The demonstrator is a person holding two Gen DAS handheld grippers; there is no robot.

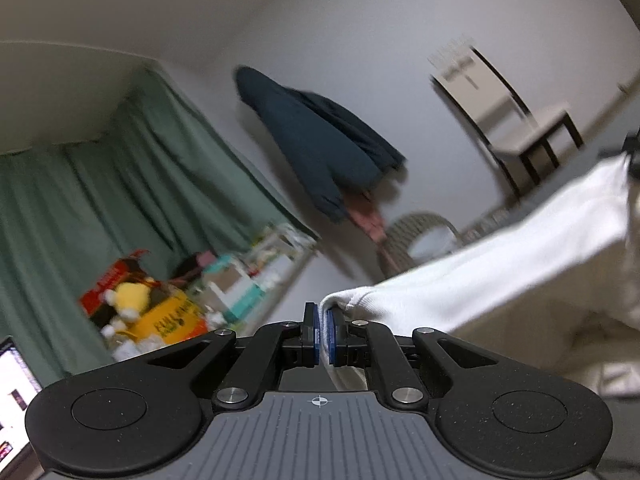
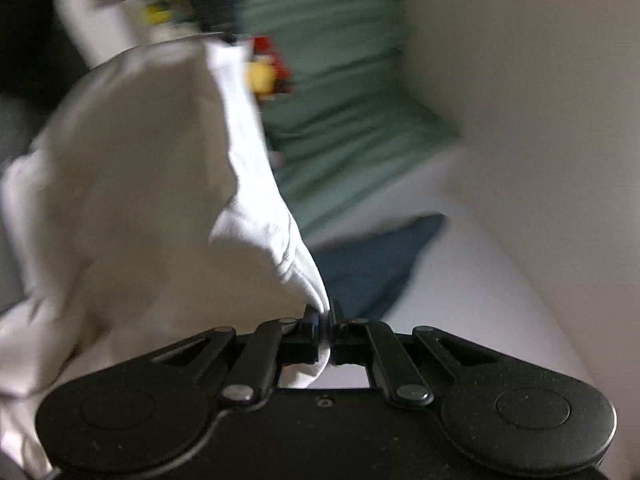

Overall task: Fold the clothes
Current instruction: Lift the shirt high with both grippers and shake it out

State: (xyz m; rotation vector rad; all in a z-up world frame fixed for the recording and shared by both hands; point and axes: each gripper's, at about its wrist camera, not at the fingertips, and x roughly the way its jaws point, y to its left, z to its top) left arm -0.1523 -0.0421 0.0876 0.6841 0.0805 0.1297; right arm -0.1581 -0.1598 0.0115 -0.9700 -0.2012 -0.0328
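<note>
Through the left wrist camera we see our left gripper (image 1: 323, 312) with its jaws closed on a hemmed edge of the white garment (image 1: 500, 276), which stretches up and away to the right. Behind hang a dark blue garment (image 1: 316, 144) and a green curtain (image 1: 120, 184).

Through the right wrist camera, our right gripper (image 2: 325, 314) pinches another edge of the white garment (image 2: 140, 184), jaws clamped; the cloth billows to the left, raised in the air.

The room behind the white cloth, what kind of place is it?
Probably a room in someone's home, maybe a bedroom or living room. Green curtains hang along one side, a dark blue garment hangs on the wall, and a yellow stuffed toy sits among boxes.
</note>
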